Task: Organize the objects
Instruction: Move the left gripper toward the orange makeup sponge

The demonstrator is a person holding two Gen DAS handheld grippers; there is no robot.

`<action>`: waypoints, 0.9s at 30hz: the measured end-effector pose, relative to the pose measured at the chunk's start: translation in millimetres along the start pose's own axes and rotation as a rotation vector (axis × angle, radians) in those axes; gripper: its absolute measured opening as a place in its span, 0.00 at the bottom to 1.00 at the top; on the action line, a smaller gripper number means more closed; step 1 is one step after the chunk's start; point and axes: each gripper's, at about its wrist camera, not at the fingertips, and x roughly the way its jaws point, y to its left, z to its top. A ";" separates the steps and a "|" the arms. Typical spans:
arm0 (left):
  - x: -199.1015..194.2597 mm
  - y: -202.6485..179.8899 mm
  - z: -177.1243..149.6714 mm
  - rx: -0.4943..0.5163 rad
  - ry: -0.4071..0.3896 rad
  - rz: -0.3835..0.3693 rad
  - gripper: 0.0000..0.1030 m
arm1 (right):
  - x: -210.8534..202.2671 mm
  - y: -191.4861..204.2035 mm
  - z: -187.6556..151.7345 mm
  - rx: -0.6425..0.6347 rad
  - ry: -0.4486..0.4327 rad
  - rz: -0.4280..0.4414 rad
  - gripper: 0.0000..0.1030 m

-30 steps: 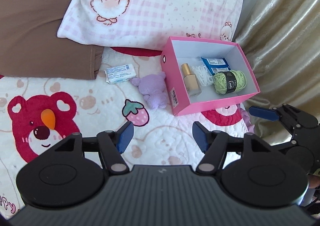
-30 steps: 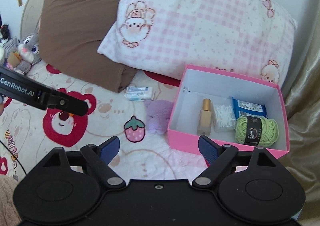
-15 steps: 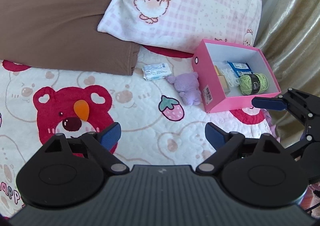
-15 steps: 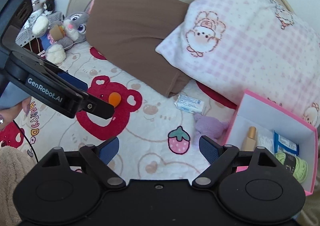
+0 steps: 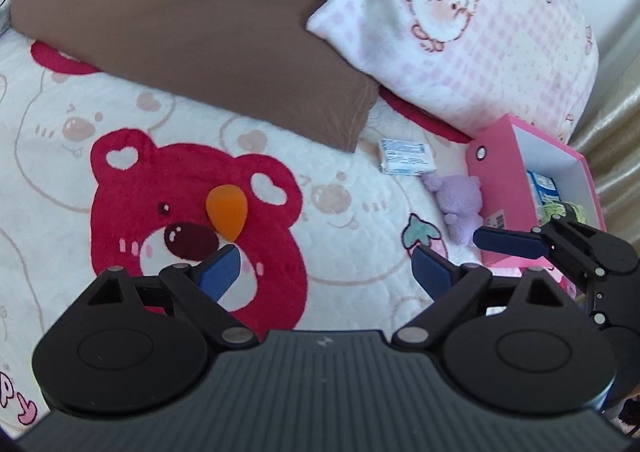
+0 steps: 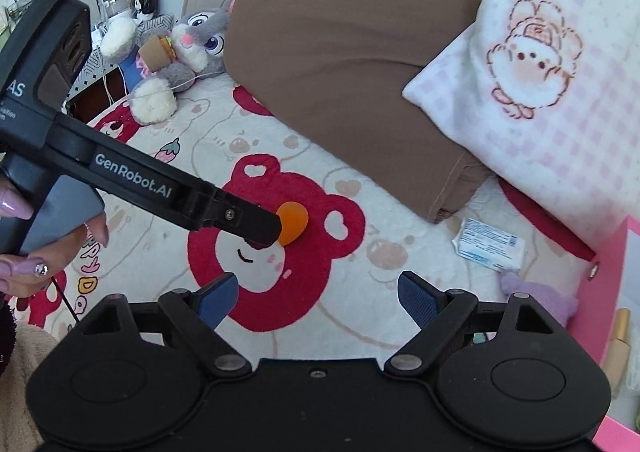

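An orange teardrop sponge [image 5: 226, 214] lies on the red bear print of the bedspread; it also shows in the right wrist view [image 6: 293, 223], partly hidden by the left gripper's finger. My left gripper [image 5: 326, 266] is open and empty, just short of the sponge. My right gripper [image 6: 316, 294] is open and empty, hovering over the bedspread. A pink box [image 5: 498, 180] at the right holds green yarn [image 5: 560, 208], a blue packet [image 5: 543, 188] and a gold bottle [image 6: 618, 348]. A purple plush [image 5: 460, 202] and a white tissue pack [image 5: 406, 156] lie beside the box.
A brown pillow [image 5: 192, 20] and a pink checked pillow [image 5: 472, 36] lie at the head of the bed. A grey rabbit plush [image 6: 188, 52] sits at the far left. A gold curtain [image 5: 616, 140] hangs right of the box.
Both grippers have swung left, away from the pink box and toward the orange sponge. The left gripper has opened wider and now sits close to the sponge.
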 end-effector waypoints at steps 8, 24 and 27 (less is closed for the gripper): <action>24.1 41.6 -4.3 -0.023 -0.056 -0.007 0.89 | 54.8 0.8 11.4 0.054 0.007 0.051 0.86; 78.9 89.9 -4.8 -0.096 -0.139 -0.078 0.80 | 160.2 19.1 0.6 -0.055 -0.045 0.085 0.77; 89.0 97.7 -4.5 -0.126 -0.149 -0.091 0.66 | 172.1 18.9 1.9 -0.059 -0.062 0.077 0.77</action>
